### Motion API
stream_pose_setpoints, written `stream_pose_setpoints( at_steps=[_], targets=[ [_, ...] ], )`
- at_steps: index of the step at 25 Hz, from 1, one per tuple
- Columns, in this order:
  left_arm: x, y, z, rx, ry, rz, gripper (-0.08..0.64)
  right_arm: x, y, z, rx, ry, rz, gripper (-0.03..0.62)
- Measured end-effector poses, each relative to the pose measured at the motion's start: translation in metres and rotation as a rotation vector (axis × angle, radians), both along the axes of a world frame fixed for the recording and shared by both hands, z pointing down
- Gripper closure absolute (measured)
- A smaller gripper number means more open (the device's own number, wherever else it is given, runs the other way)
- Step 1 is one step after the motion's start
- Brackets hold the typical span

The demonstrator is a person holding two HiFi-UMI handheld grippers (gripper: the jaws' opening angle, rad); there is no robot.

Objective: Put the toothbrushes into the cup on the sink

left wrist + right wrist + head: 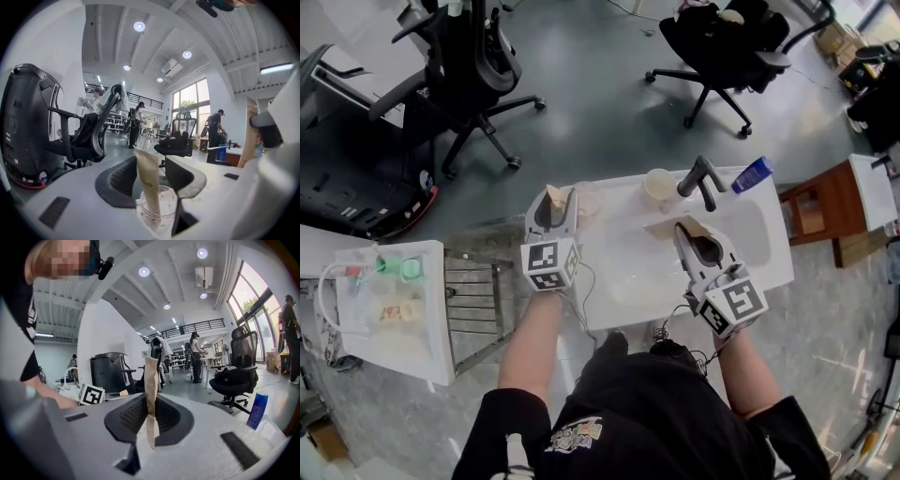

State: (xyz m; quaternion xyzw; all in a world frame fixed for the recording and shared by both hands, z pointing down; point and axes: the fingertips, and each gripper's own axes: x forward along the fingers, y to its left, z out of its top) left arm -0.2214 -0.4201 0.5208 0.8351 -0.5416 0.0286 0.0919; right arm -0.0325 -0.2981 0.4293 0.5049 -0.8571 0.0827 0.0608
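A paper-wrapped toothbrush stands in a clear cup between the jaws of my left gripper. The jaws stand apart, with a gap on the packet's right side, so the gripper is open. In the head view the left gripper hangs over the clear cup at the left edge of the white sink. My right gripper is shut on another paper-wrapped toothbrush, held upright. In the head view the right gripper is above the basin, just below the faucet.
A cream cup stands at the sink's back edge beside the faucet, and a blue tube lies at the back right corner. Office chairs stand beyond. A wooden cabinet is to the right, a white table to the left.
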Motion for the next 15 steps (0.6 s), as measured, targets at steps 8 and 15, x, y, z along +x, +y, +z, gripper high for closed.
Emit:
stream_pose_setpoints(
  at_steps=[8, 15],
  targets=[
    [-0.008, 0.012, -0.029, 0.057, -0.029, -0.043, 0.374, 0.004, 0.005, -0.011, 0.033, -0.028, -0.020, 0.557],
    [-0.009, 0.032, -0.068, 0.130, -0.044, -0.090, 0.373, 0.014, 0.014, -0.023, 0.056, -0.053, -0.050, 0.557]
  ],
)
